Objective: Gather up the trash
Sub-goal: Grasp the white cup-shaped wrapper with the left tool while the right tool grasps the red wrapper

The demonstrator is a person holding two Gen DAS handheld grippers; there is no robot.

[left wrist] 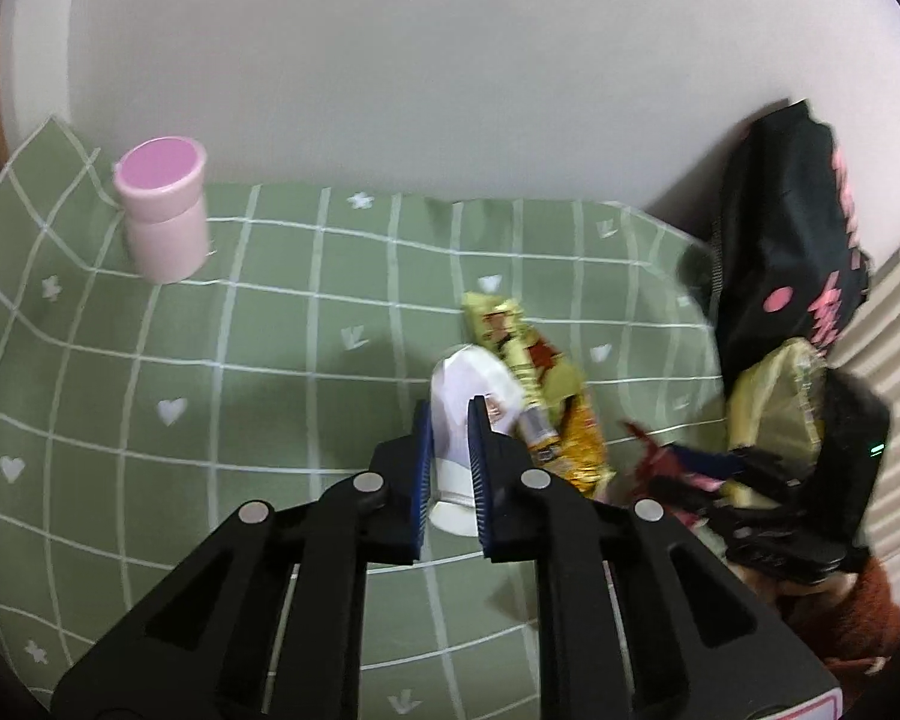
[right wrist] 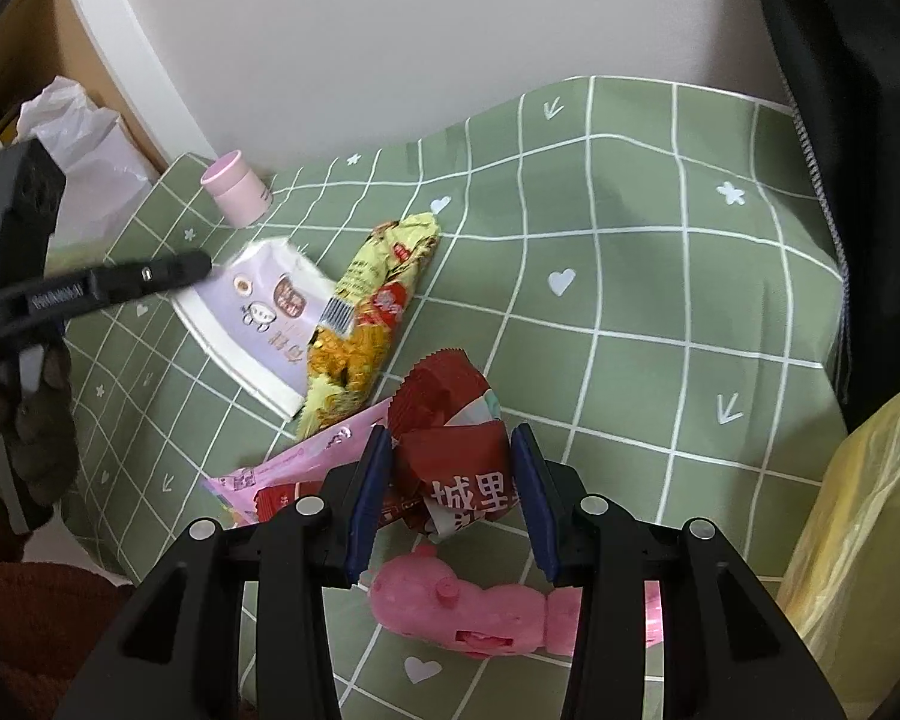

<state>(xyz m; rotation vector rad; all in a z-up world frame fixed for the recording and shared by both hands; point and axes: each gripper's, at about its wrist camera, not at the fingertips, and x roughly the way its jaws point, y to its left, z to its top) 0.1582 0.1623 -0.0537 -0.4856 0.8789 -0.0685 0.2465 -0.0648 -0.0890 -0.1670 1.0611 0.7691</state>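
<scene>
A: Start nearest. What has the left gripper [left wrist: 450, 420] got?

B: Its blue-padded jaws are pinched narrow on a flattened white paper cup [left wrist: 471, 414] with purple print. In the right wrist view the same cup [right wrist: 252, 312] lies at about ten o'clock from the right gripper, with the left tool's black finger touching its upper edge.

A: And the right gripper [right wrist: 453, 468]?

B: Its jaws stand fairly wide, closed on a crumpled red snack wrapper [right wrist: 450, 444] with white characters. Both pads touch the wrapper's sides. Just below, at six o'clock, a pink plastic pig-shaped toy [right wrist: 468, 612] lies on the green checked tablecloth [right wrist: 630, 276].

A: What else is near?

B: A flat pink plastic packet [right wrist: 294, 468] lies at nine o'clock of the red wrapper, partly under it. A yellow and orange foil snack bag [right wrist: 378, 300] lies at eleven o'clock, touching the paper cup's right side.

A: Farther out?

B: A pink lidded cylindrical container [right wrist: 237, 186] stands upright at the cloth's far edge by the white wall, at about ten o'clock. A black bag with pink lettering [left wrist: 792, 240] leans at two o'clock in the left wrist view, and a translucent yellow plastic bag [right wrist: 864, 540] sits at three o'clock of the right gripper.
</scene>
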